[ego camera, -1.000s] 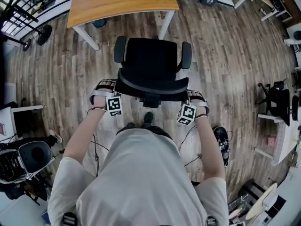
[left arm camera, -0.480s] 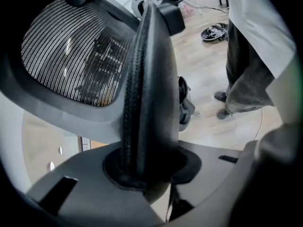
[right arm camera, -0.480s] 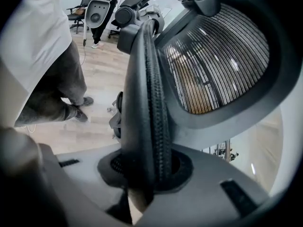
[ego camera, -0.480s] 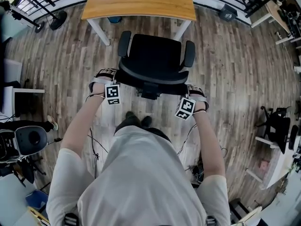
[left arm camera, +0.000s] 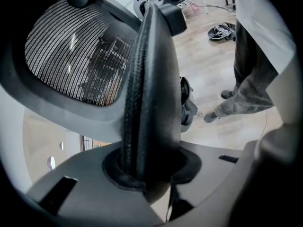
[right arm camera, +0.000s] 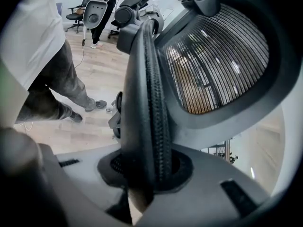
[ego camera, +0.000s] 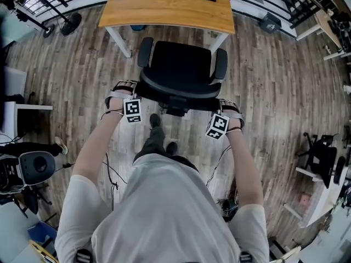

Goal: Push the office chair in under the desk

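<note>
My left claw (ego camera: 127, 90) and right claw (ego camera: 225, 107) each grip the padded backrest rim of the office chair (ego camera: 181, 64), jaws part-closed on it. The chair stands at twelve o'clock from me, its seat just short of the wooden desk (ego camera: 164, 7).

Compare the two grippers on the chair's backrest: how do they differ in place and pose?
The left gripper clamps the backrest at its left edge; the right gripper clamps its right edge. In the head view the left gripper's marker cube sits nearly square, the right gripper's more tilted. Both are shut on the backrest's rim.
</note>
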`<state>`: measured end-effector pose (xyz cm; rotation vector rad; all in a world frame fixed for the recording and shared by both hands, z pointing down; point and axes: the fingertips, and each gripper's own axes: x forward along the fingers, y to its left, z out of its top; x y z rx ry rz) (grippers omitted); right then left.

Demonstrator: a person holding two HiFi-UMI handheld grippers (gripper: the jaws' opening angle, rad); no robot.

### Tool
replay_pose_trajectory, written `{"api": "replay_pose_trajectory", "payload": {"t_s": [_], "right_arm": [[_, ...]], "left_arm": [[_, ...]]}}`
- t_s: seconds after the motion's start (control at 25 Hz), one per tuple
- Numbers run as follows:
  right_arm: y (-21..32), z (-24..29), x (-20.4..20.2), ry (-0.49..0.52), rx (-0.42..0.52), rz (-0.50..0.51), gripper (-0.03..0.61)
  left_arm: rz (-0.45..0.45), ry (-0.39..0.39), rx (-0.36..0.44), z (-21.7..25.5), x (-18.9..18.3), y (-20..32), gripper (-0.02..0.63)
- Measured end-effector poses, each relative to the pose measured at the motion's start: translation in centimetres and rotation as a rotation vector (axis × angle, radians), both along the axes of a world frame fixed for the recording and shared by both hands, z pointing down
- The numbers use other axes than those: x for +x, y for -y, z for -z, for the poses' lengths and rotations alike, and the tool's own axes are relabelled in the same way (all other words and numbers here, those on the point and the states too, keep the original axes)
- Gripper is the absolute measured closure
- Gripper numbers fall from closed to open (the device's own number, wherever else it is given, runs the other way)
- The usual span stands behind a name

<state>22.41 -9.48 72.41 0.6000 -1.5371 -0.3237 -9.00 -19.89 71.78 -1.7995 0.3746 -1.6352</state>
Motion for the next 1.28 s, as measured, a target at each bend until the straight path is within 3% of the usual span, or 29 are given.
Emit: {"api": "replay_pose_trajectory", "payload": {"t_s": [1.28], "right_arm": [[21.1,0.5,-4.6,0.004,0.005,-0.029,0.505]], "left_arm": [[-0.008,-0.006,0.016,0.6,-4.5,21.7,0.529]]}}
